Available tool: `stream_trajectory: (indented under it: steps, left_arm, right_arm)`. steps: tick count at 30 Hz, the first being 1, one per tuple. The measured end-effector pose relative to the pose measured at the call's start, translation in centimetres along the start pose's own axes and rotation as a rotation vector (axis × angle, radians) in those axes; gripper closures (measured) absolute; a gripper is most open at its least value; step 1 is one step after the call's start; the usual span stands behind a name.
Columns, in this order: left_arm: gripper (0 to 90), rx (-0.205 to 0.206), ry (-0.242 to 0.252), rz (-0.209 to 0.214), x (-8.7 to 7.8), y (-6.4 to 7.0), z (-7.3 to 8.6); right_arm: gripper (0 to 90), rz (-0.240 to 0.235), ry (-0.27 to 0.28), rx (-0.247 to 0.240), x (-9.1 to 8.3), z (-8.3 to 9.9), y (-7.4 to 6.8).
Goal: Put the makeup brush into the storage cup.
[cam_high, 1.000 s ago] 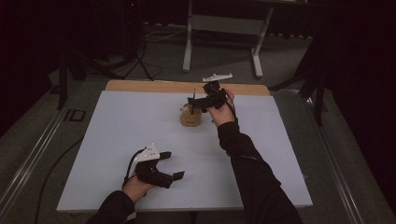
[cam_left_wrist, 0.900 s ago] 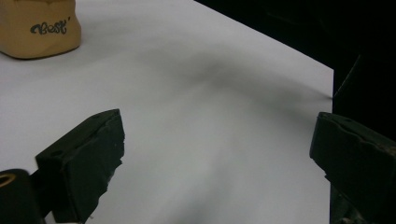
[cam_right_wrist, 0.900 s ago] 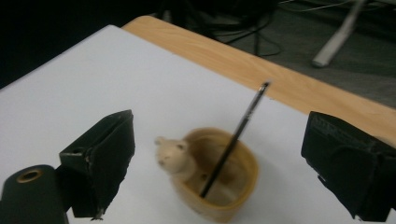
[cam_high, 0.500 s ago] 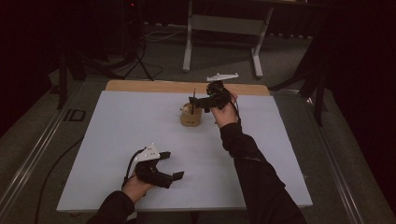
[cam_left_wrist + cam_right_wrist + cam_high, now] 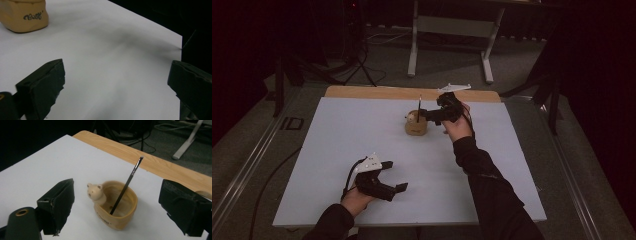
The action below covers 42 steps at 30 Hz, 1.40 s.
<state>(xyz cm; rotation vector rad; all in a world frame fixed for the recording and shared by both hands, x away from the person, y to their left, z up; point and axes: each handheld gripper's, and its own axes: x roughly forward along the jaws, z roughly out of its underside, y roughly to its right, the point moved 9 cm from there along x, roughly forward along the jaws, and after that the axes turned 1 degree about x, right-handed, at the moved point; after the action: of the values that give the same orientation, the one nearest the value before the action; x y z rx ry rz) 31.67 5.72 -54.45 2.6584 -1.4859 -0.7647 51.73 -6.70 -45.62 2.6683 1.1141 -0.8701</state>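
White table (image 5: 337, 150): pen (image 5: 125, 187) leaning inside bear cup (image 5: 117, 207)

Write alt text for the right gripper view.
A small tan cup with a bear figure on its rim stands on a white table, a thin dark pen leaning inside it. The right gripper hangs above with its two black jaws wide apart on either side of the cup.

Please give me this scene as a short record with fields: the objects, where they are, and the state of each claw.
holder: tan cup with a small bear figure on its rim, standing on the white table
pen: thin dark pen leaning inside the cup, tip up
right claw: open, jaws either side of the cup, apart from it
left claw: open, near the table's front edge, holding nothing
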Motion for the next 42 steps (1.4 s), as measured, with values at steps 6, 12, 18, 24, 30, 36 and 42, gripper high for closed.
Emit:
stream_trajectory:
  steps: [6, 12, 18, 24, 30, 36, 42]
  left_arm:
    - [0.9, 0.017, -0.010, 0.003, -0.1, 0.3, -0.1]
    - [0.9, 0.016, -0.007, 0.018, -0.3, 0.3, -0.6]
    - [0.9, 0.026, 0.002, 0.051, -0.8, 0.6, -1.2]
    - [0.9, 0.037, 0.006, 0.062, -1.3, 0.2, -1.5]
    - [0.9, 0.042, 0.013, 0.053, -2.0, -0.2, -1.9]
    - [0.9, 0.027, 0.024, 0.038, -2.8, -1.1, -2.0]
    - [1.0, 0.029, 0.029, 0.027, -3.6, -1.6, -2.0]
  right_arm:
    - [10.6, -0.058, -0.011, -0.040, -0.7, 0.4, -0.5]
    - [10.6, -0.098, 0.011, -0.006, -2.0, 0.9, -0.8]
    - [14.0, -0.085, 0.055, -0.022, -3.5, 1.6, -1.0]
    - [13.7, -0.102, 0.056, -0.065, -4.8, 2.5, -1.2]
    - [13.6, -0.169, 0.074, -0.064, -6.0, 3.6, -1.6]
    - [13.3, -0.201, 0.092, -0.035, -7.1, 4.9, -2.0]
    - [13.4, -0.235, 0.101, -0.062, -8.2, 6.7, -2.7]
